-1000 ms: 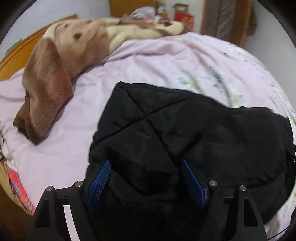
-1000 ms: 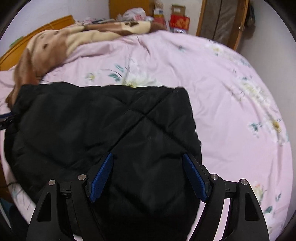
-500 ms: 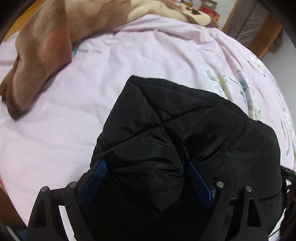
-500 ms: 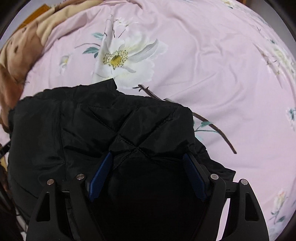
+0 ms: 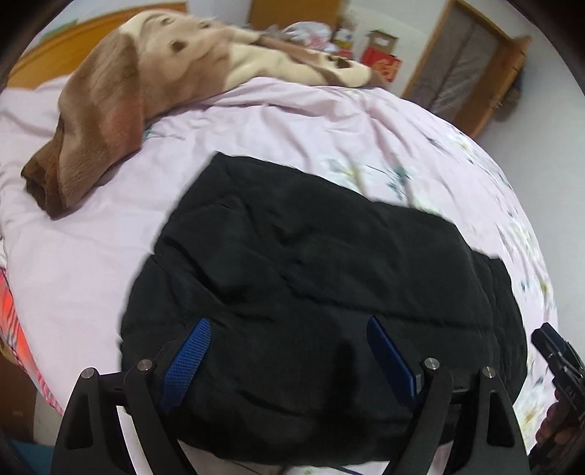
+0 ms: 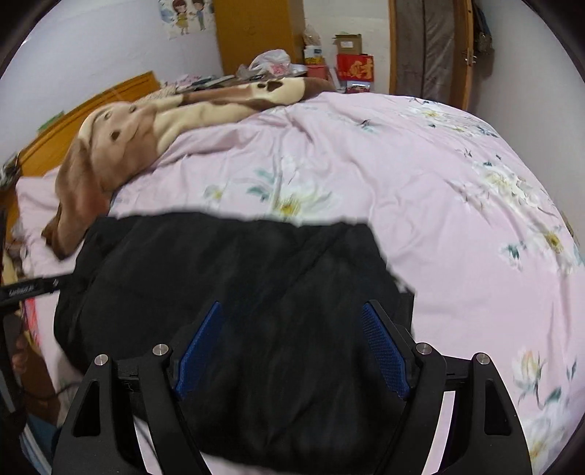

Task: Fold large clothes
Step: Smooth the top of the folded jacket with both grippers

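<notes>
Left wrist view: black quilted jacket (image 5: 321,292) lies folded on the pink floral bedcover (image 5: 292,124), filling the centre and lower part of the frame. Left claw (image 5: 289,350) sits at the bottom edge, blue pads (image 5: 188,360) wide apart over the jacket's near edge. Left claw's jaws are closing a little; jacket fabric lies under and between them, and neither pad is seen pressing on it. Frame is motion-blurred toward the right.

Brown and cream plush blanket (image 5: 120,91) is bunched at upper left, well apart from the jacket. Wooden headboard (image 5: 73,47) behind it. A red box (image 5: 380,62) stands at upper centre-right; print on it too blurred to read. At the lower right edge a part of the other black tool (image 5: 559,361) shows, with a hand (image 5: 548,427) below it.

Right wrist view: same jacket (image 6: 234,292) in the lower left and centre. Right claw (image 6: 292,347) at the bottom, pads standing apart, jacket beneath them, no grip seen.

Writing:
- Red box (image 6: 356,67) at top centre carries a gold Chinese character; I cannot read it for sure.
- Cardboard box (image 6: 347,44) above it, label illegible.
- Cartoon sticker (image 6: 184,16) of figures on the wall, upper left.
- Black strap (image 6: 29,288) at the left edge bears small white lettering, too blurred to read.
</notes>
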Tool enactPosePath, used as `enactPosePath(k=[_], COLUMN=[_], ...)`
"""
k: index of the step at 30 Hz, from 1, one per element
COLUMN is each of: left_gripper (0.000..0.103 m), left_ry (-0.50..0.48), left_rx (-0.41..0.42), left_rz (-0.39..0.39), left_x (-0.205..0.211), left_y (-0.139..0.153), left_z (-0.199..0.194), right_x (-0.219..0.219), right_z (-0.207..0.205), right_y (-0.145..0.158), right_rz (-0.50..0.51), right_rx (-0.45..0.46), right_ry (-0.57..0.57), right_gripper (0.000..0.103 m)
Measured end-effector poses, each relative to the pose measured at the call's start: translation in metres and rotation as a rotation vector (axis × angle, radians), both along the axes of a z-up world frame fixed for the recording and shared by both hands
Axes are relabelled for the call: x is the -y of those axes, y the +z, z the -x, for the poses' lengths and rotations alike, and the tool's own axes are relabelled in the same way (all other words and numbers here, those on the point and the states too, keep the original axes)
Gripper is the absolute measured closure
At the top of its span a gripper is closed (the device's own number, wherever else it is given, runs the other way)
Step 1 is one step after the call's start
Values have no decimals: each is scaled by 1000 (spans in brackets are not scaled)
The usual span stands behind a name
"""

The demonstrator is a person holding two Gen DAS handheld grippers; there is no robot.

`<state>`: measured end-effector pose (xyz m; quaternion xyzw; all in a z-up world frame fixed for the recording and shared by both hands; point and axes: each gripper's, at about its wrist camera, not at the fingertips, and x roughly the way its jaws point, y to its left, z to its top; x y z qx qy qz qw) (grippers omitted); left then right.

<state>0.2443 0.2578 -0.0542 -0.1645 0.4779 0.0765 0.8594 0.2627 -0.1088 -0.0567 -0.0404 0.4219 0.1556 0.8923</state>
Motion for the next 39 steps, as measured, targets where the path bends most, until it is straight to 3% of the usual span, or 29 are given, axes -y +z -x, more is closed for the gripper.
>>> enactPosePath(k=[4,7,10,14,21,25,29,39], left_gripper=[15,7,0,0,3,5,5,5], left_ry=[-43,-35,-51,-53,-3,-19,-36,-75], left_rx=[-77,-109,-140,-156,-77,-19,64,182], left_rz=[-51,-27,-49,-66,-38,-94,-125,-180], left_x=[31,29,25,24,17,27,38,91], left_y=[-37,-59,-75,-81,-49,-19,13,66], left_z=[-6,-13,-25,-32,-3,25,58,133], right_x=[-13,-14,-15,-16,-9,-4,-2,26], right_z=[7,-3,-12,-18,7,36,73,146], right_y=[-44,-74,-91,-95,-52,-24,6,62], right_rz=[88,106,105,114,87,34,44,-5], right_rx=[-71,-116,-134,-154,-113,-83,-23,73], right_ry=[14,-10,-25,-37,-54,-59,-53,-97], right_gripper=[25,24,22,21,21,21,21,20])
